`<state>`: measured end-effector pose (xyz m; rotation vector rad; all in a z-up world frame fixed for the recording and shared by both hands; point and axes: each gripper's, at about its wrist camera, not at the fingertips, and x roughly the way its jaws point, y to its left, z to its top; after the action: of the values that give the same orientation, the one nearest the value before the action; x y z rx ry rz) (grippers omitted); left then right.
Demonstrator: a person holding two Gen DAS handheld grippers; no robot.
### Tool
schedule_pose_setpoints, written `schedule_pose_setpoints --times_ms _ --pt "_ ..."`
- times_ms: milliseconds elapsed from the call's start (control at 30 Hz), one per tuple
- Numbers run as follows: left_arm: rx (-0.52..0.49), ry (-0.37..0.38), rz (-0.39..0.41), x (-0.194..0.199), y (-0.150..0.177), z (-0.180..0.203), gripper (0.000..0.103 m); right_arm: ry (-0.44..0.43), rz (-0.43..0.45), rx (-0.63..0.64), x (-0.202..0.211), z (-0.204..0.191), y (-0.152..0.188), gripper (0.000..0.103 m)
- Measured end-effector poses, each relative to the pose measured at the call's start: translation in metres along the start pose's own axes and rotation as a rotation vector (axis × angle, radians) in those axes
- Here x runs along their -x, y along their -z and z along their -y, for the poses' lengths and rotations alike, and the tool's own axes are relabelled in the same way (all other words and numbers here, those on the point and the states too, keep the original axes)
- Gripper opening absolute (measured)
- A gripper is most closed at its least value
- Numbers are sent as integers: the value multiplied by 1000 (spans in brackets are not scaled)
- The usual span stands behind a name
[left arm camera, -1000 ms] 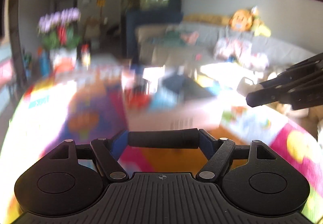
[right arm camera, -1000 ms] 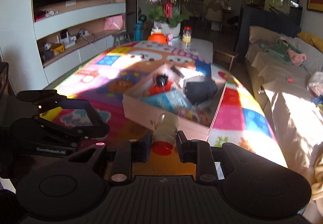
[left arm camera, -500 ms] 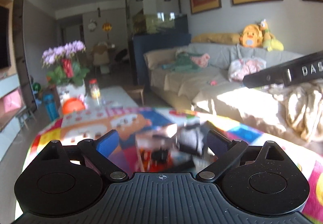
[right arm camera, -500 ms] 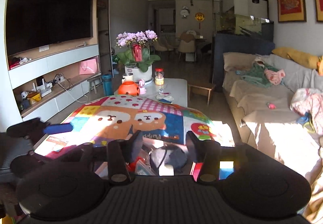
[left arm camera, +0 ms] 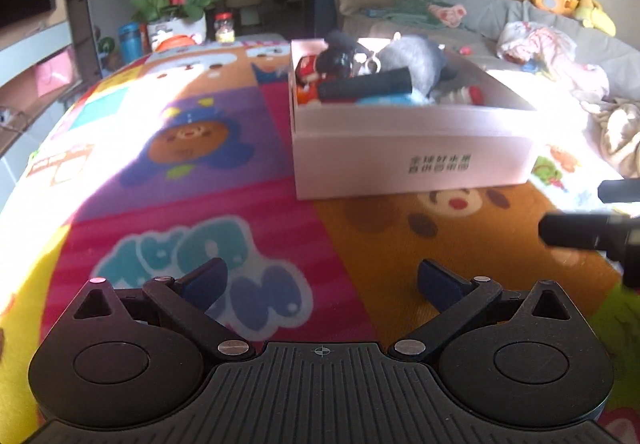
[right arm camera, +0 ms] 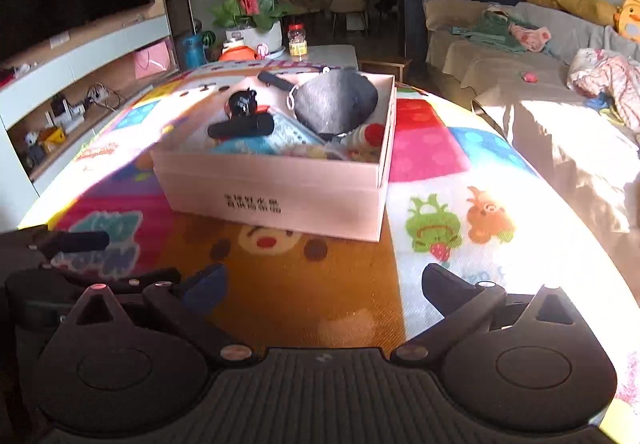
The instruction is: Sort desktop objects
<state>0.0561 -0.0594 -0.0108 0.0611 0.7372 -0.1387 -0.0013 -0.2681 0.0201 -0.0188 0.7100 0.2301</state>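
Note:
A pale pink cardboard box stands on the colourful cartoon mat. In it lie a black cylinder, a grey pouch, a small bottle with a red cap and other small items. My left gripper hovers low over the mat in front of the box, its jaws opening wide with nothing between them. My right gripper is beside it on the right, jaws also opening and empty. The right wrist view shows the same box, cylinder and pouch.
A potted orchid, a jar and an orange object stand at the table's far end. A sofa with clothes runs along the right. Shelves under a television line the left wall.
A second ago the left gripper held the black cylinder and the right the red-capped bottle. Both now lie in the box, and both grippers have opened and dropped low before it.

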Motion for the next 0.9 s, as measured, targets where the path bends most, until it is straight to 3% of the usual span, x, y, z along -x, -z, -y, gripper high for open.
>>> schedule_pose_setpoints --times_ms 100,167,333,467,900 --pt "29 -34 48 0 -3 2 103 69 -12 34 -12 -11 12 103" --pt "45 -70 39 -7 -4 0 103 101 -54 9 -25 -8 11 103" --pt "65 -77 43 -8 -5 -1 103 101 -48 -32 -34 1 6 103" --pt "64 -78 43 -8 -5 0 103 120 15 -41 -33 -3 16 103" --pt "66 -76 42 -8 -4 1 103 121 12 -41 -33 -3 13 103"
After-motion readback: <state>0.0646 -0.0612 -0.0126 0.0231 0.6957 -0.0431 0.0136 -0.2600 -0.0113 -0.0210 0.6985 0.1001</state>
